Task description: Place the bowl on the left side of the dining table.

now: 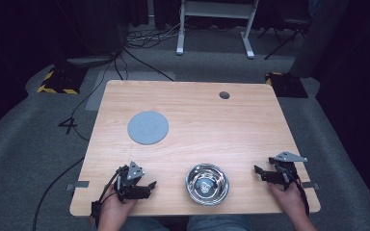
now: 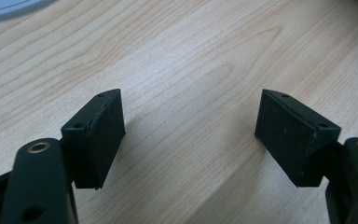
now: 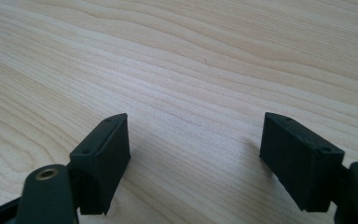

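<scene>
Bowl (image 1: 207, 184) at table's (image 1: 197, 120) near edge, btwn both hand-held grippers; disc (image 1: 148, 127) farther back-left.

A steel bowl (image 1: 207, 184) sits between the left tool (image 1: 147, 187) and right tool (image 1: 259, 172).

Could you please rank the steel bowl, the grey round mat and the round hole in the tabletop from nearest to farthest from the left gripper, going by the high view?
From the left gripper:
1. Steel bowl, beside it at the near edge.
2. Grey round mat, mid-table beyond it.
3. Round hole, far edge.
</scene>
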Demonstrator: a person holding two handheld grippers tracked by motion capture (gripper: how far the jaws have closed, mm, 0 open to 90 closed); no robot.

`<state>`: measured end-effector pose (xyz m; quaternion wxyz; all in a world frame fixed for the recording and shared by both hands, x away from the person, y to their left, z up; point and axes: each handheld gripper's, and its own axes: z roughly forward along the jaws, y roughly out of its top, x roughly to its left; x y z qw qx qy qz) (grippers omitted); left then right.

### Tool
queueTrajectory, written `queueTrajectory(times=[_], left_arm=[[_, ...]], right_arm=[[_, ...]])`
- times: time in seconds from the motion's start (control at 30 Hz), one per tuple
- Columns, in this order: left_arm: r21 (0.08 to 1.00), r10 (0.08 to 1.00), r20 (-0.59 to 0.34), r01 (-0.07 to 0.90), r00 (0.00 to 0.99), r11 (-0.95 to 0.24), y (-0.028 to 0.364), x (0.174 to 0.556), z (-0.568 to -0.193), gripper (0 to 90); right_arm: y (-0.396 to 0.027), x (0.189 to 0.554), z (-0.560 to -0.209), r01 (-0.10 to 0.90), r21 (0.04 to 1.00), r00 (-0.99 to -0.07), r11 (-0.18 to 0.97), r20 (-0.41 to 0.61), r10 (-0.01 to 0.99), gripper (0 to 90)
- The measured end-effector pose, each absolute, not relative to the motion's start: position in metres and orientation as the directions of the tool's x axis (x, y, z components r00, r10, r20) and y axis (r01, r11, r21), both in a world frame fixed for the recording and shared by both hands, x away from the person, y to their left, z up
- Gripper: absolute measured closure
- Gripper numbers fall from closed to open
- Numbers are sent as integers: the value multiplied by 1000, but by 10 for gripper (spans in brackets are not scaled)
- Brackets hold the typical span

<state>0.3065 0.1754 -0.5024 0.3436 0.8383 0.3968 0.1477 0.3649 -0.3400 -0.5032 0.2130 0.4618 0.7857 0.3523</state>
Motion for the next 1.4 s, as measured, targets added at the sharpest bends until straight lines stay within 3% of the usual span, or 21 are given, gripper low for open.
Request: queueTrajectory(times=[0.73, 0.9, 1.4], left_arm=[[693, 780, -25, 573, 626, -438, 174, 305, -502, 249], [660, 814, -54, 633, 579, -406, 174, 304, -495, 374], [707, 829, -90, 621, 553, -337, 171, 291, -456, 426]], right_arm=[[-340, 365, -503, 576, 750, -483, 325, -9, 876, 240], [-340, 365, -503, 576, 750, -482, 325, -8, 876, 240], [-340, 365, -503, 575, 750, -483, 325, -9, 876, 240]])
